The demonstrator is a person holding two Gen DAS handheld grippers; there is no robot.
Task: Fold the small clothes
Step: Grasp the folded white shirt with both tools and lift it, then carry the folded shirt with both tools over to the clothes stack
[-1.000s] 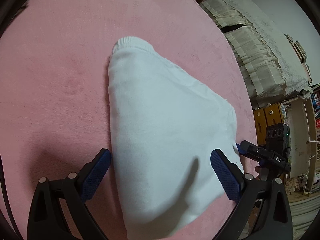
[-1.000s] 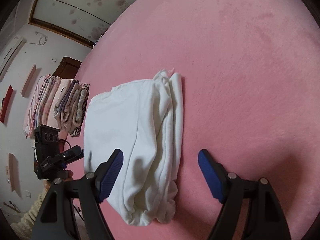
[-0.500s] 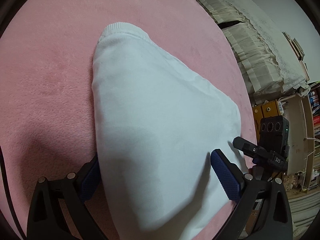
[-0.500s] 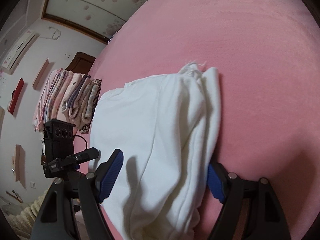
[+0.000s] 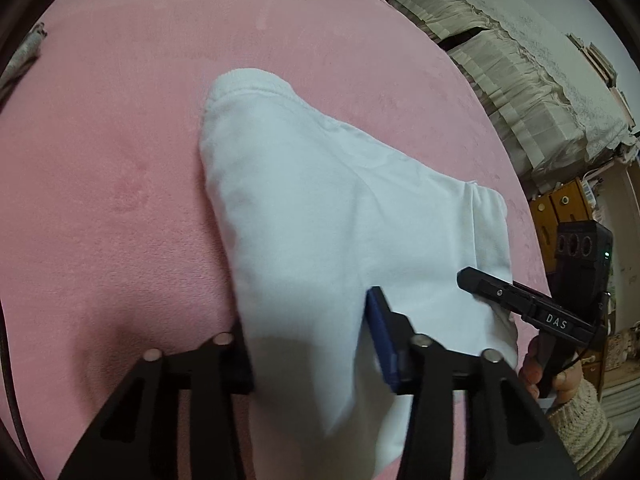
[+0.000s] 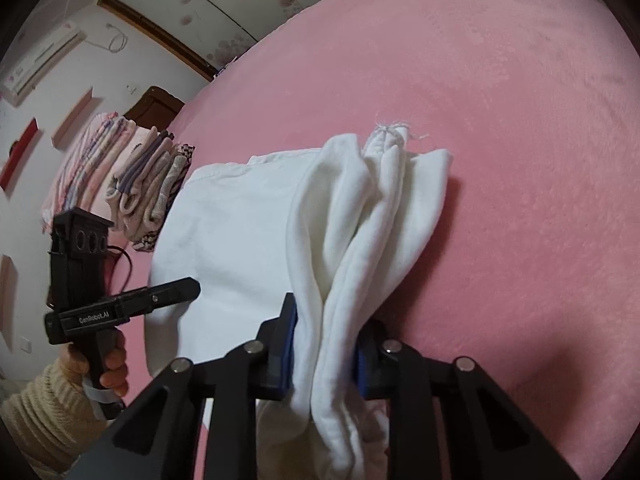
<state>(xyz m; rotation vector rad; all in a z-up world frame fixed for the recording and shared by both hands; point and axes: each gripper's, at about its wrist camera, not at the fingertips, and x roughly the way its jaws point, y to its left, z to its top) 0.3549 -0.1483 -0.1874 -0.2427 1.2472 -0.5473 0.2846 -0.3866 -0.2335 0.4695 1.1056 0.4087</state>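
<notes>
Both tongs clamp the near end of a white fleece garment (image 5: 340,216) lying partly folded on a pink blanket-covered bed (image 5: 112,184), midway through a job of folding small clothes. The left tongs (image 5: 310,344) are closed most of the way on the garment's smooth folded side, the cloth bunched between the blue pads. The right tongs (image 6: 322,350) are pinched tight on a thick bundle of stacked layers (image 6: 372,232) at the opposite side, where raw edges and a frayed tip point toward the far edge of the bed. The garment's ribbed hem (image 5: 248,80) rests toward the middle of the bed; its near end lies at the edge closest to the person.

The step in hand appears to be the lift for the next fold. Done well, it calls for both grips to rise together and level, keeping the cloth taut between them so the stacked layers on the right do not slip apart, then carrying the near end over toward the ribbed hem and laying it down squarely before letting go. The plush blanket may drag on the fleece, so lifting clear rather than sliding seems wiser. A stack of folded patterned laundry (image 6: 132,184) sits by the bed's far left corner.
</notes>
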